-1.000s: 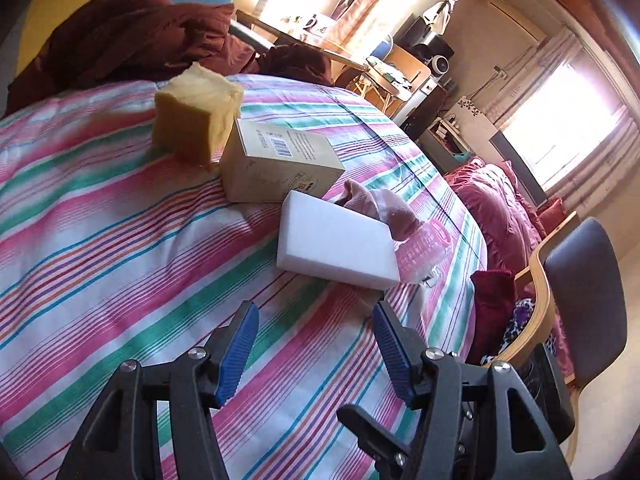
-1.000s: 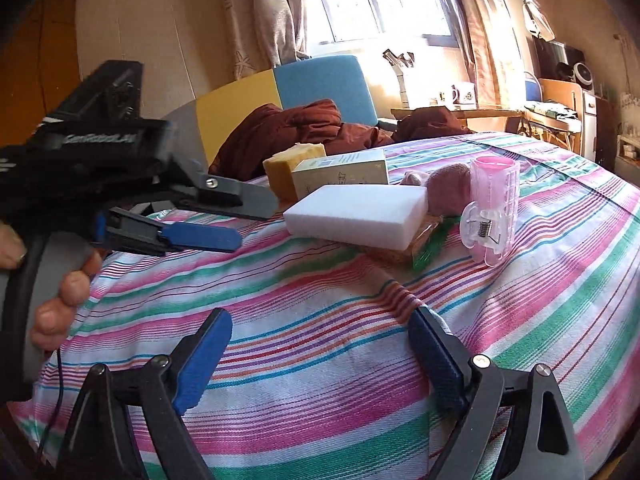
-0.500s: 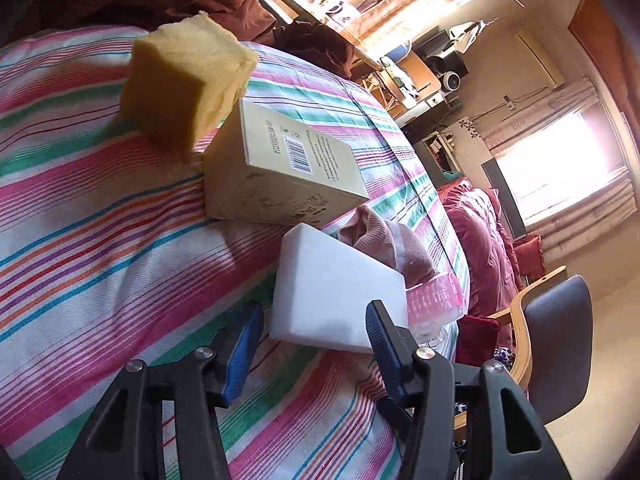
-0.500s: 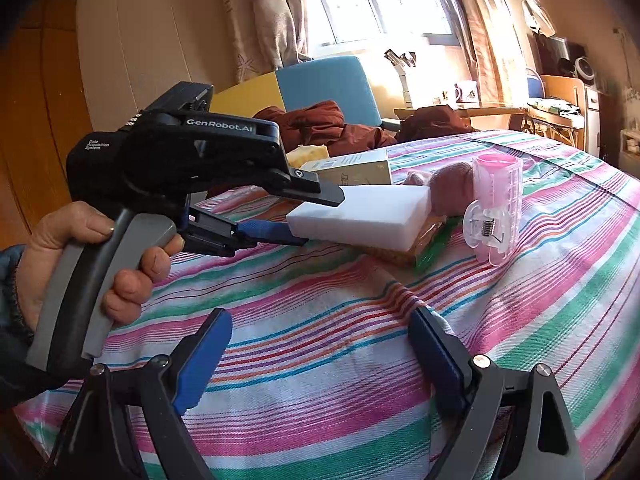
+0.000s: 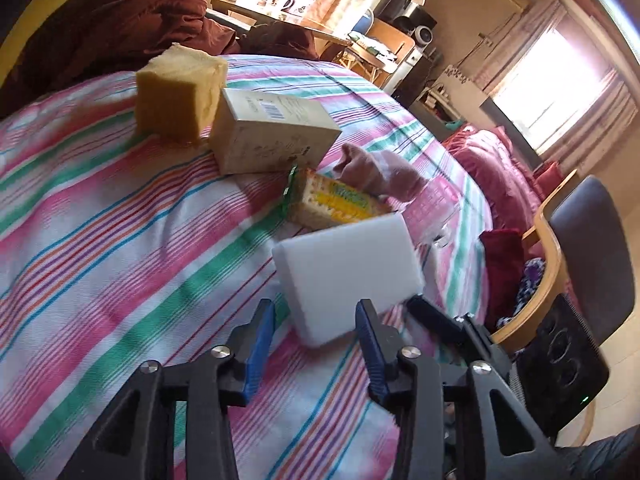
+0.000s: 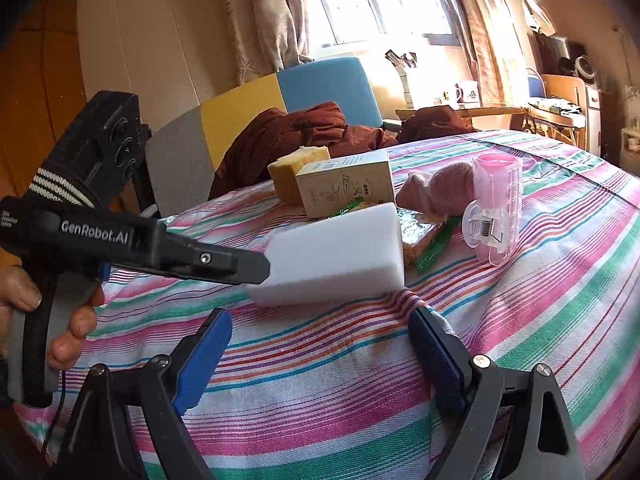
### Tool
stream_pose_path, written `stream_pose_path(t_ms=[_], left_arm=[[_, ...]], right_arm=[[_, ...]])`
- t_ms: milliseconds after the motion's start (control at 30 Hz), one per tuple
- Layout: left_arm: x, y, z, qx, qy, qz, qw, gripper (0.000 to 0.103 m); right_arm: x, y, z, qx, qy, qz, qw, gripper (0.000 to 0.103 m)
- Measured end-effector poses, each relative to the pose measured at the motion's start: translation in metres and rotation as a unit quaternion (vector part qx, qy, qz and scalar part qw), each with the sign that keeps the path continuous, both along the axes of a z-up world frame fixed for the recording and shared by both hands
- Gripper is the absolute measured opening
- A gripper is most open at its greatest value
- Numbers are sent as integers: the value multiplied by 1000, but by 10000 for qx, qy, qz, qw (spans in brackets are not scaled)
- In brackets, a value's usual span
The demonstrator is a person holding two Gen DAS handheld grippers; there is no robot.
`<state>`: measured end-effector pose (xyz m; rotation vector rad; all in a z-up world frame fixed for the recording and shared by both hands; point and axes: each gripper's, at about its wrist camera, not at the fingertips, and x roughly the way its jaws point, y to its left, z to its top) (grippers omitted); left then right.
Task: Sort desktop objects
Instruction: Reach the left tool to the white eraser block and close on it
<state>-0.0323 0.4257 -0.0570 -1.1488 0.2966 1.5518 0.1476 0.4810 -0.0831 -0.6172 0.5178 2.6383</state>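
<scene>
**Left gripper lifted white sponge off the pile**

Left gripper (image 5: 316,332) had closed on the near edge of the white sponge (image 5: 348,264), which was flat on the cracker packet (image 5: 336,200) 0.5 s earlier; now tilted, pulled nearer, packet exposed. The grasp looked done, with transfer to a sort spot likely next. Right gripper (image 6: 320,356) hung wide open, empty, near the striped tablecloth (image 6: 560,300). Yellow sponge (image 5: 180,92) and carton (image 5: 268,136) sat untouched at the far side.

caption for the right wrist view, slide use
Left gripper lifts white sponge block off striped tablecloth; right gripper open below.
</scene>
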Motion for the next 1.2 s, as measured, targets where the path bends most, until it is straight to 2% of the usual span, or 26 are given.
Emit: stream_pose_path(t_ms=[100,200,267,400,467,600,700,833,867,933,1000,1033,1133,1200], left_arm=[[-2,-6,11,-53,491,33,9988,54],[7,2,26,5,1053,-455,9934,59],[17,9,34,18,1396,-892,9862,61],[36,29,34,-165,2053,-1826,9614,64],[40,38,31,-310,2209,-2234,9489,65],[44,51,19,-607,2242,-2869,9294,69],[44,58,13,-725,2285,-3231,9155,80],[44,68,6,-840,2407,-3548,8995,81],[42,72,4,-852,2381,-3572,8992,81],[37,80,-1,-857,2188,-3559,9045,81],[32,83,-6,-827,1853,-3497,9146,76],[30,82,-7,-799,1741,-3433,9195,64],[26,72,-7,-687,1604,-3109,9343,62],[20,59,-5,-671,1576,-2669,9484,62]], right_arm=[[1,-1,0,-8,16,5,10000,91],[1,-1,0,-19,34,11,10000,91],[2,-1,0,-26,45,16,10000,91],[2,0,0,-45,73,35,10000,91],[3,0,0,-52,84,46,9999,91],[3,0,0,-75,105,74,9999,91],[2,1,0,-102,127,110,9998,92],[1,2,0,-131,146,153,9997,92],[1,2,0,-134,147,159,9997,92],[2,3,1,-141,148,171,9996,92],[2,2,1,-142,144,183,9996,92],[2,2,1,-140,137,191,9996,92],[1,2,1,-137,129,204,9996,93],[1,2,1,-136,125,203,9996,93]])
